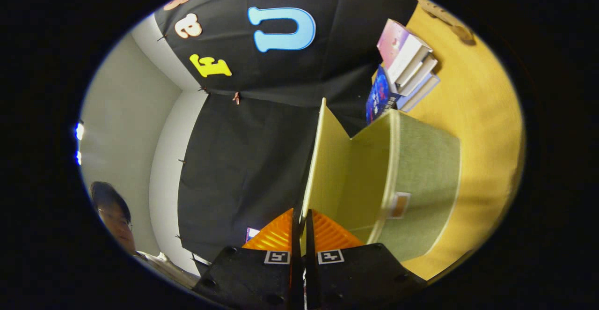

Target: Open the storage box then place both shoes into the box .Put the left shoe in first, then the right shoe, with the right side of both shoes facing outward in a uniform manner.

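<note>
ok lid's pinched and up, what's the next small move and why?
Probably swing the pale yellow-green lid flap further back, then let go. The gripper is closed on its edge, the flap stands edge-on from the green fabric storage box, and no shoe is inside.

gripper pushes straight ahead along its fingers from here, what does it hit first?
Nothing new: the gripper is already shut on the storage box's lid, pinching its thin edge. Straight on, the fingers would slide further along that lid panel. Beyond it lies the black booth wall; how far is unclear.
</note>
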Motion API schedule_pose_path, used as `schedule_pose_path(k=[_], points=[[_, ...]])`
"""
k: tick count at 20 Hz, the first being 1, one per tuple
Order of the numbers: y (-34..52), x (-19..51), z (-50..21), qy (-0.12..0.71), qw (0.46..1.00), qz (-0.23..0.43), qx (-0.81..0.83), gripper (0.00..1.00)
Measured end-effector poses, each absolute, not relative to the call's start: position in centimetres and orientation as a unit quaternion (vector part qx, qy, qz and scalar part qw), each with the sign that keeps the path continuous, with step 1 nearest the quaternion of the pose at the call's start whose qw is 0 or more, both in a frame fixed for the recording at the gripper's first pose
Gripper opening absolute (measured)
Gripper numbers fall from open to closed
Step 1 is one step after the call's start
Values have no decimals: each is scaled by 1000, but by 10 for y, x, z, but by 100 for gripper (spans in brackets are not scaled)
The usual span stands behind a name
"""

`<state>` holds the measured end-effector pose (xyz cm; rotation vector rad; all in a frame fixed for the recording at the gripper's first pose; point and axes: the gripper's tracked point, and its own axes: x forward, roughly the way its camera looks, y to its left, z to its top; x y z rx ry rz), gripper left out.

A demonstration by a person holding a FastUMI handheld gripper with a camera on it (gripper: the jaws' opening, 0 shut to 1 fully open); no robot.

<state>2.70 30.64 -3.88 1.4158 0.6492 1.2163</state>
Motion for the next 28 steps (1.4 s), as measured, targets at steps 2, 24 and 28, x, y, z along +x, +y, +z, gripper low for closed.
schedule_pose_path(k=[2, 24, 28], points=[[321, 27, -15, 264, 561, 523, 585, 7], [510, 52, 78, 298, 572, 547, 534, 11], [505, 54, 73, 298, 583, 535, 534, 29]])
